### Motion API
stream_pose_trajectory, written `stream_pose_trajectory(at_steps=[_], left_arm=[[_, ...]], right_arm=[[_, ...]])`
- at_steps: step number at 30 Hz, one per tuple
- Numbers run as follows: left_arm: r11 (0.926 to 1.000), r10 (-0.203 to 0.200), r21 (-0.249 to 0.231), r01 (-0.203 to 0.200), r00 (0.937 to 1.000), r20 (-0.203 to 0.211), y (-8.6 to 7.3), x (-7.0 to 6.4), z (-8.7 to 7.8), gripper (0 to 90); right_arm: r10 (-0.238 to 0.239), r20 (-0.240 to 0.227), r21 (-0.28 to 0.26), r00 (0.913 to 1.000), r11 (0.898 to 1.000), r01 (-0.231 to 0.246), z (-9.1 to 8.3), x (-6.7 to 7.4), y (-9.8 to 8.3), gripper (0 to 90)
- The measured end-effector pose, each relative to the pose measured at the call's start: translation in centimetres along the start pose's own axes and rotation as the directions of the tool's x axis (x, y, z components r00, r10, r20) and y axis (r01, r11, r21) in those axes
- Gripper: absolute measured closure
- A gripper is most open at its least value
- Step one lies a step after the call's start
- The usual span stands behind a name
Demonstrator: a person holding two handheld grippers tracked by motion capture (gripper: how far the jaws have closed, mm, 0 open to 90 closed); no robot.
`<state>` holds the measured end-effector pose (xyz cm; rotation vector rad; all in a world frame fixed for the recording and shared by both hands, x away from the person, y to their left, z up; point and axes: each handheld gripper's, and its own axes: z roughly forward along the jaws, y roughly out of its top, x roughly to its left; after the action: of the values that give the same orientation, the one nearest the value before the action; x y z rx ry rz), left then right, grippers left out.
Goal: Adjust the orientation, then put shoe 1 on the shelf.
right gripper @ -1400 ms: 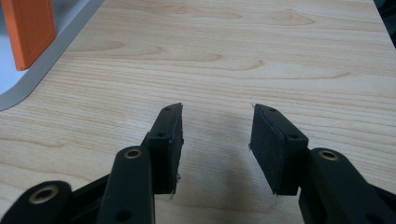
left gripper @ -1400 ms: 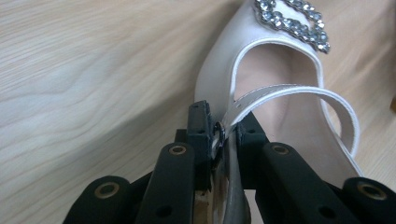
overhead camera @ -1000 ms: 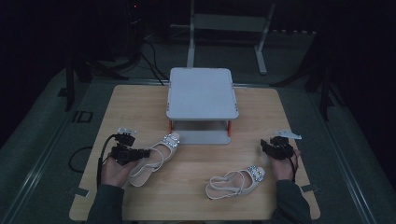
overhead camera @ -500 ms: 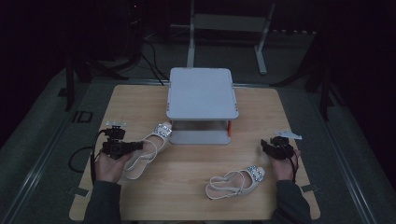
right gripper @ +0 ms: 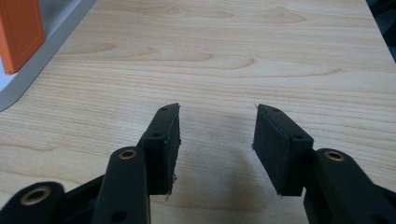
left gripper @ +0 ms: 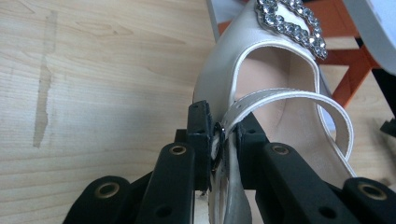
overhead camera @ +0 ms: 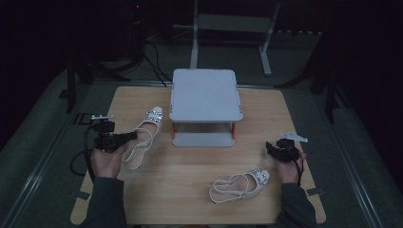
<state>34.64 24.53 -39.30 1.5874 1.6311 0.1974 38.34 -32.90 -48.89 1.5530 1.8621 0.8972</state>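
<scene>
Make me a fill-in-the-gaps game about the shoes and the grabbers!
1. The left gripper is shut on the ____ of the left sandal.
2. The right gripper has nothing between its fingers, so it is ____.
3. The right sandal lies flat on the ____ table.
4. The buckle on the held sandal is covered in sparkly ____.

Missing words: strap; open; wooden; stones

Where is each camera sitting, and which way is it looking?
High view: above the table's near side, looking forward and down; both forearms, left gripper and right gripper show.
Left gripper view: rides that gripper, looking along its jaws clamped on the held sandal.
Right gripper view: looks along open jaws at bare table.
Shared: the grey rack with orange legs.
</scene>
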Motion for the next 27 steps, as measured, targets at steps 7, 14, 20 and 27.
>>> stream_pose_trajectory(at_steps=[7,14,20,27], left_arm=[[0.9968,-0.056,-0.058,0.055,0.9983,-0.017,0.7,0.3,-0.4,80.7],[0.9889,-0.1,-0.112,0.097,0.9947,-0.021,1.8,0.0,-1.0,80.8],[0.9854,-0.117,-0.126,0.114,0.993,-0.015,3.1,-0.6,-1.2,80.7],[0.9817,-0.124,-0.148,0.121,0.9922,-0.012,5.2,-1.6,-1.8,80.7]], right_arm=[[0.009,0.006,0.001,0.9999,1.0,-0.009,0.1,-0.1,-0.1,50.1],[0.004,0.011,0.002,0.9999,1.0,-0.004,0.0,0.0,-0.1,50.0],[0.006,0.013,0.0,0.9999,1.0,-0.006,0.0,-0.1,-0.1,50.0],[0.005,0.012,0.006,0.9999,1.0,-0.005,0.1,0.0,-0.1,50.0]])
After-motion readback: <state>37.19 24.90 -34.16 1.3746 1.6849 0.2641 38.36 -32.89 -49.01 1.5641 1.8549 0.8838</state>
